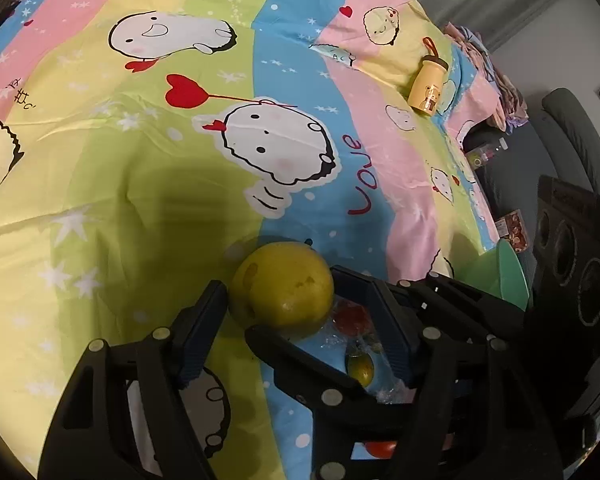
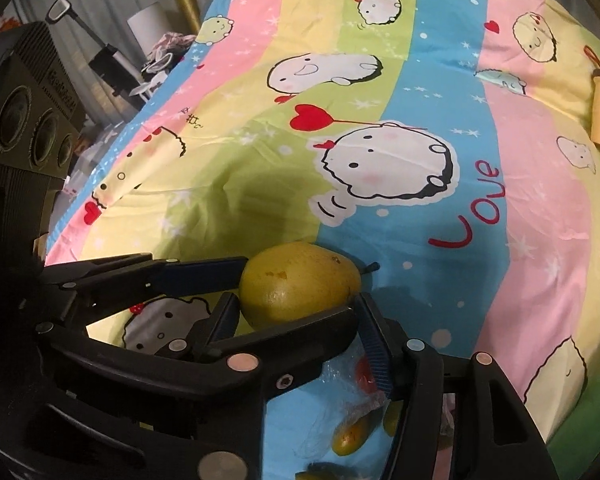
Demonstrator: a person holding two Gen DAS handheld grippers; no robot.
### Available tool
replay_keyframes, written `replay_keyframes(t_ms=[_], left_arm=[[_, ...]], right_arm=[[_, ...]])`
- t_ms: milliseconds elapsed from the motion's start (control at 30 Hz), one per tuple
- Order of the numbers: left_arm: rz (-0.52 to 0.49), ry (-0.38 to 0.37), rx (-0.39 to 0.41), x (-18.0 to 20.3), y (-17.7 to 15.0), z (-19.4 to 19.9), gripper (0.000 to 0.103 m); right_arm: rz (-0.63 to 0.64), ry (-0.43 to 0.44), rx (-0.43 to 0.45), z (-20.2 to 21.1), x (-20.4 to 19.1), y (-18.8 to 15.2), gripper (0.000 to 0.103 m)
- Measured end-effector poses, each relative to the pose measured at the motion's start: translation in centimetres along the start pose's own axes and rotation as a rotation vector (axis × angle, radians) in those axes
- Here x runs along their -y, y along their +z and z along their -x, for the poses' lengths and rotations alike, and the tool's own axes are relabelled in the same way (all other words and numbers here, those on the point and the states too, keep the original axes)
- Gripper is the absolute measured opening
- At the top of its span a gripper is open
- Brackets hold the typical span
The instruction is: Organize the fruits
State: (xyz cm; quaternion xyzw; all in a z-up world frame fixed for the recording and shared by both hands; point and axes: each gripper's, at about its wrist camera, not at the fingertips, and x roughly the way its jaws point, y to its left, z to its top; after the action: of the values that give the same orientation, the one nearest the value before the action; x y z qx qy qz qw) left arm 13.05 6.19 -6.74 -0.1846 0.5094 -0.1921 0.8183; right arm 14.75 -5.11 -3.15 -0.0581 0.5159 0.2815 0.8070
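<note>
Near the bed's [image 1: 148, 208] front edge, the big yellow fruit [image 1: 284, 288] sits between the left gripper's [image 1: 276, 320] parted fingers (no pad presses yet); centre, then squeeze gently. The right gripper [image 2: 296, 316] stands apart too.

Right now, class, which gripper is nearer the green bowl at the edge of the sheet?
Right. The green bowl lies just off the outer side of the right gripper. The left gripper is further off, on the right gripper's other side, straddling the large yellow fruit.
</note>
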Motion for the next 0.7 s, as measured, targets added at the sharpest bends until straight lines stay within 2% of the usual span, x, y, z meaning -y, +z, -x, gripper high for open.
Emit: replay_keyframes(t_ms=[300,700], left_arm=[[0.001,0.033,0.014,-0.1,-0.3,0.1,0.063],[-0.055,0.049,0.102,2.5,-1.7,3.0,0.063]], right_arm=[[0.053,-0.039,0.034,0.1,-0.9,-0.3,0.061],[0.052,-0.028,0.128,3.8,-1.9,-1.7,0.060]])
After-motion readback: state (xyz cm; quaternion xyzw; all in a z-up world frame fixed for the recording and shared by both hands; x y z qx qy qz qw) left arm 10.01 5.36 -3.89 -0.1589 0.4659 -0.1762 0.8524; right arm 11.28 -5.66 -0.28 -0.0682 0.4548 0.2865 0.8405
